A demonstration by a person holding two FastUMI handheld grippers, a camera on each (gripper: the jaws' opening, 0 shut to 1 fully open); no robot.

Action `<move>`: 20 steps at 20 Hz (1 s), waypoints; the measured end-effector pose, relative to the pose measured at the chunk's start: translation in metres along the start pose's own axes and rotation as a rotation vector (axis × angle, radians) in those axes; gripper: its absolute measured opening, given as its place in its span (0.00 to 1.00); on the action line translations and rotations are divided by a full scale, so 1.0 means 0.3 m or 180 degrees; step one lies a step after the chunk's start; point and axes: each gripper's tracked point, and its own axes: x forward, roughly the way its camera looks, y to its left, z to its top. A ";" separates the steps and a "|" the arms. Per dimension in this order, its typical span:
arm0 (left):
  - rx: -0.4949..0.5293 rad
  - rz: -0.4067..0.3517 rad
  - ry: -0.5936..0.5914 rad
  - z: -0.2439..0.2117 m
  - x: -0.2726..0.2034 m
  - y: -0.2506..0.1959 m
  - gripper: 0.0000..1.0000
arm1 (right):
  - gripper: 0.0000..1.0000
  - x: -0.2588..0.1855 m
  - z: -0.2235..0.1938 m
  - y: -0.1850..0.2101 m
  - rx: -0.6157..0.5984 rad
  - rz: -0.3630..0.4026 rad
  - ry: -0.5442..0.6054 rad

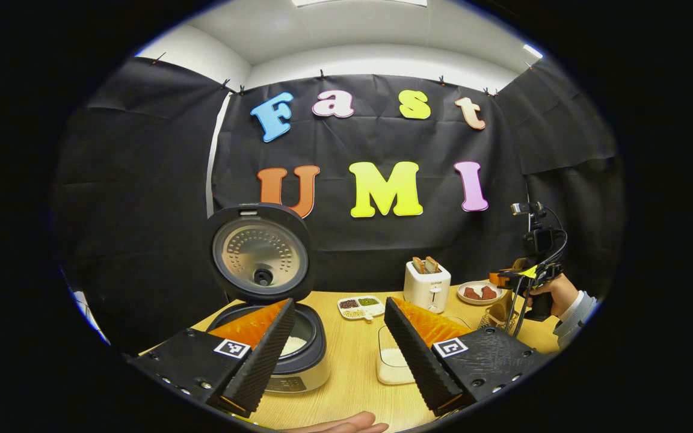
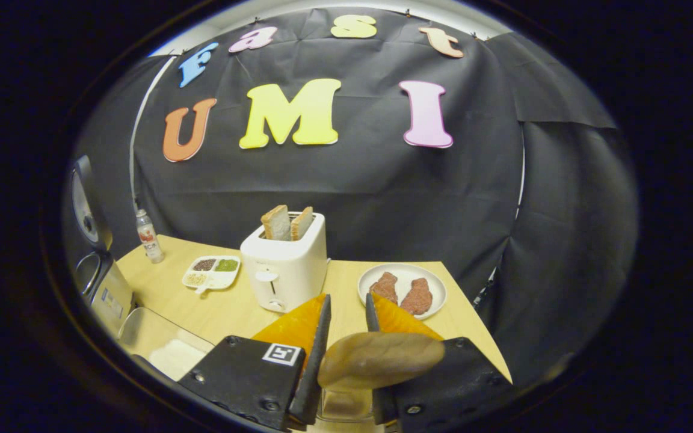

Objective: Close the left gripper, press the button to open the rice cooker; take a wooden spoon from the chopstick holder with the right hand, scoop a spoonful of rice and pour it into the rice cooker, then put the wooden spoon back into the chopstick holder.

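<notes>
The wooden spoon sits clenched between the right tool fingers, bowl upward. The rice cooker stands lid-up, rice inside, just beyond the released left tool on the bench. Judging by that, opening and probably pouring are done; returning the spoon remains.

rice cooker bowl half hidden behind the left gripper's fingers, clear rice box partly covered likewise, wooden spoon handle out of sight below the right gripper, chopstick holder blurred behind cables
</notes>
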 end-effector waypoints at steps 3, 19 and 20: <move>-0.0040 0.0025 0.0047 -0.016 0.000 0.025 0.95 | 0.59 -0.008 0.023 -0.056 -0.0032 -0.0187 -0.0051; -0.0213 0.0153 0.0149 -0.070 0.110 0.139 0.95 | 1.00 -0.499 0.295 -0.051 0.0007 -0.0289 -0.0749; -0.0218 0.0163 0.0144 -0.067 0.119 0.149 0.95 | 1.00 -0.538 0.302 -0.041 0.0019 -0.0267 -0.0793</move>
